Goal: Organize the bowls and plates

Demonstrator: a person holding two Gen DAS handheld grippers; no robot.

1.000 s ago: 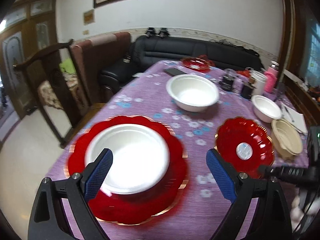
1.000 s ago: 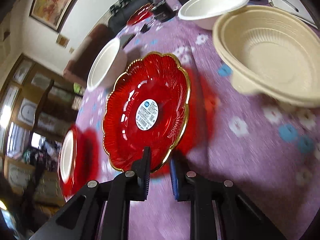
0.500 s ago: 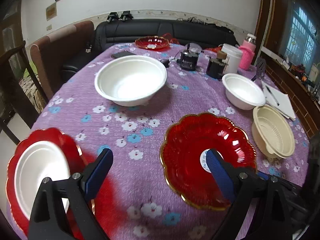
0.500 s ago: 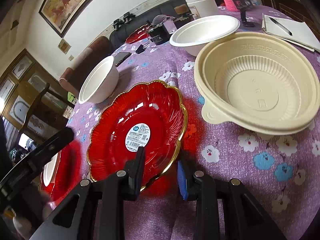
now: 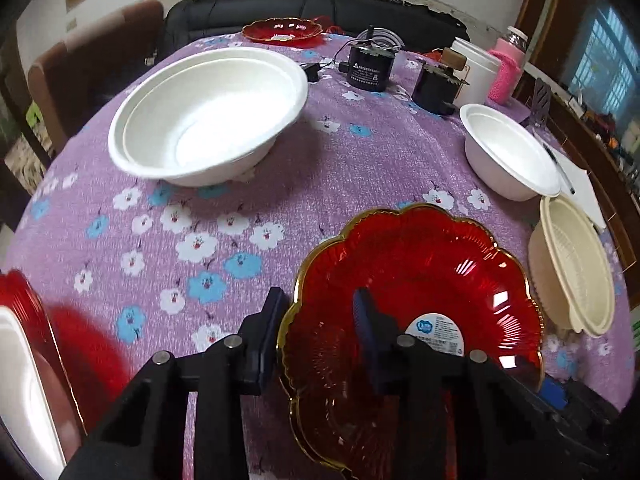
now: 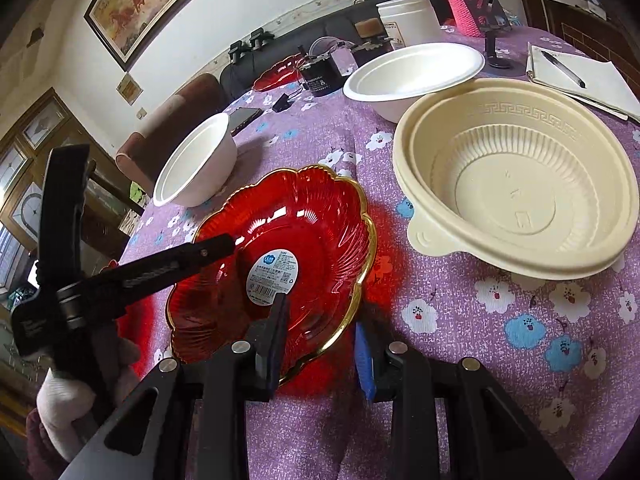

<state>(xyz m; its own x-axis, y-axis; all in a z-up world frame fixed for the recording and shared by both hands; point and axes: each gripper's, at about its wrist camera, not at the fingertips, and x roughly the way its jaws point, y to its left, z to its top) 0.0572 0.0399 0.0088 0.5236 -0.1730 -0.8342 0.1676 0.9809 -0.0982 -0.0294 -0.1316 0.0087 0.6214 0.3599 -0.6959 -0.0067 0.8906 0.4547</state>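
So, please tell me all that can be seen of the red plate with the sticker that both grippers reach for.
The red plate looks like clear red plastic, ribbed, with a scalloped gold rim and a white-and-blue barcode sticker at its centre. It sits upright on the purple flowered tablecloth, beside the beige bowl. The right gripper straddles its near rim, one finger inside. The left gripper straddles the opposite rim likewise. Whether either clamps it is unclear.
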